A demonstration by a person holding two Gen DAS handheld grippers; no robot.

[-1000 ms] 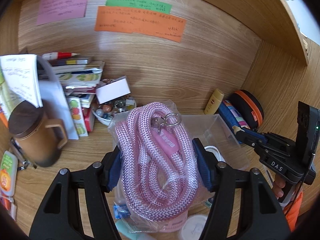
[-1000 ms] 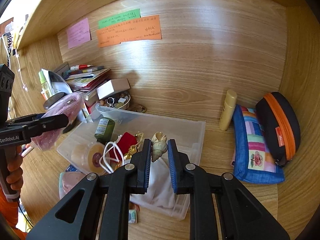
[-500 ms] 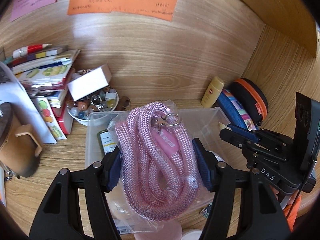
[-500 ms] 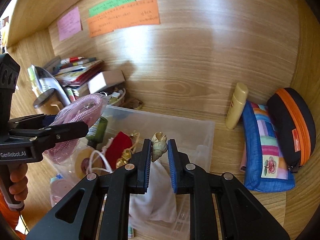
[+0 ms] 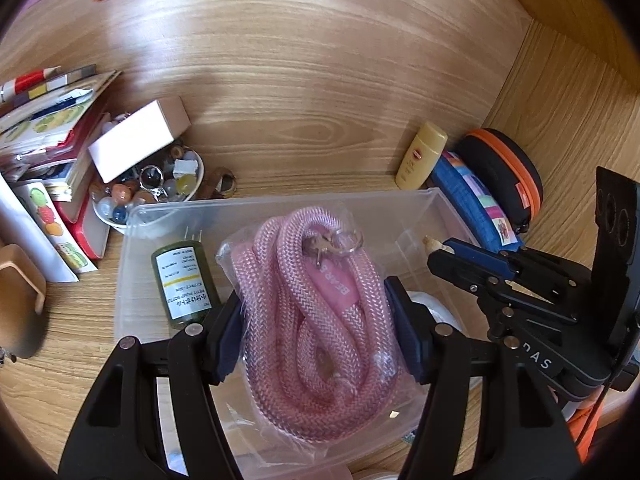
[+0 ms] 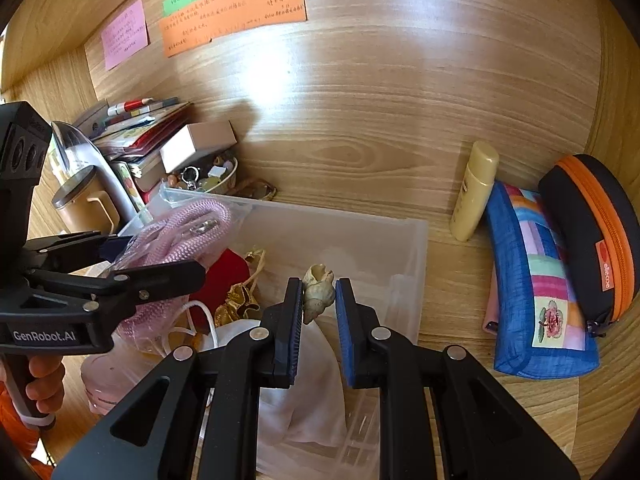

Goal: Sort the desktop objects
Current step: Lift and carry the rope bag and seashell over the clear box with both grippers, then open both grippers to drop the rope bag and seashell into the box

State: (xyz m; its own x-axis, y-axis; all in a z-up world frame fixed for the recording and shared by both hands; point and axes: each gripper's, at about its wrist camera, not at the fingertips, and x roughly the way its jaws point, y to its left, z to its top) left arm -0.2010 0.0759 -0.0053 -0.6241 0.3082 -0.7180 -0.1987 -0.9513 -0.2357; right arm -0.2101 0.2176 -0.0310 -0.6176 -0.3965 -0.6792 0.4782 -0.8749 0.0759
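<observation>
Clamping a bagged pink rope (image 5: 316, 320) over the clear bin (image 5: 280, 204), the left gripper (image 5: 316, 328) reads "GenRobot.AI" only from the right view, where the right gripper (image 6: 318, 300) pinches a seashell (image 6: 318, 292).

Handwriting on the orange note (image 6: 234, 10) seems too small to read

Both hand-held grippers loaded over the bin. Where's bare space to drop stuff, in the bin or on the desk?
Clear bin: its right rear part is bare, beyond the shell; the left side is packed with a red pouch, green bottle and cord. Desk: open wood between bin and yellow bottle, and behind the bin. Crowded: the left side with the books and bead bowl.
</observation>
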